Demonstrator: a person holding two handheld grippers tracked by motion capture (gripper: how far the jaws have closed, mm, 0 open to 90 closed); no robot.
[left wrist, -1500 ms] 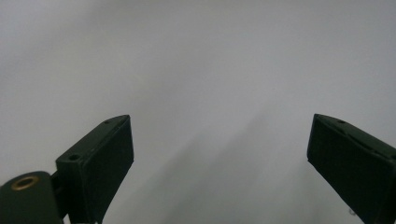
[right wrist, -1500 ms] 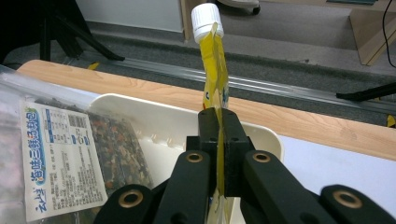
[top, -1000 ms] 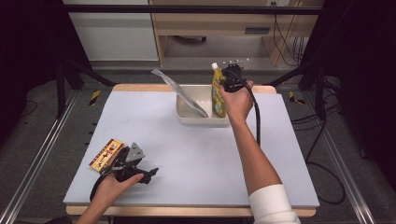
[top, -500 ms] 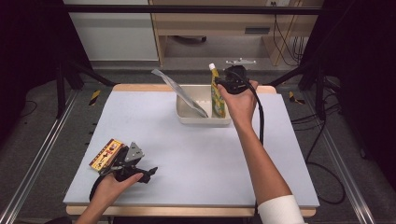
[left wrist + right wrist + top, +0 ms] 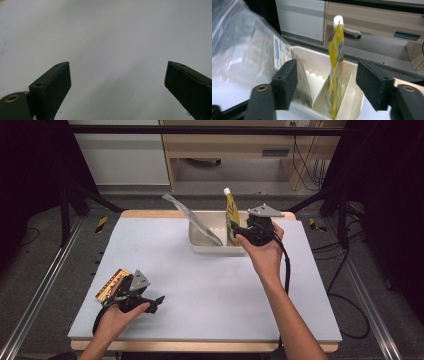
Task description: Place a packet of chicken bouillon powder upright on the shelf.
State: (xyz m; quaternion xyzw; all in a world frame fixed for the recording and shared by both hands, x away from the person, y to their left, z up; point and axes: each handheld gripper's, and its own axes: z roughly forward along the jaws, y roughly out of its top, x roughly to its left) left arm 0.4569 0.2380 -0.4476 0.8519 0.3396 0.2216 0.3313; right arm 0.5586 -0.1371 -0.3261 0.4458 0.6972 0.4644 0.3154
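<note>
- Change since the earlier frames: the right tongs [image 5: 239, 231] have backed off the yellow pouch [image 5: 231, 218], which they were closed around a second ago; the pouch now stands on its own in the tray [image 5: 200, 243].
- Left tongs [image 5: 159, 299]: unchanged, resting low on the tabletop [image 5: 210, 290] at the near left corner, jaws spread wide with nothing between them; the left gripper view shows bare tabletop ahead of them.
- Just behind the left tongs, on the side away from their jaws, a red-and-yellow packet [image 5: 111, 284] lies flat on the tabletop.
- Right tongs, in the right gripper view [image 5: 327, 86]: released, jaws well apart and empty, aimed at the tray from its right end.
- Straight ahead of the right tongs, the yellow pouch [image 5: 336, 67] stands upright, white cap on top, in the tray's nearest compartment, beside a divider; it is apart from both jaws.
- Beyond the pouch, a clear plastic bag [image 5: 192, 218] leans out of the tray's farther compartment, tilted away from the right tongs.
</note>
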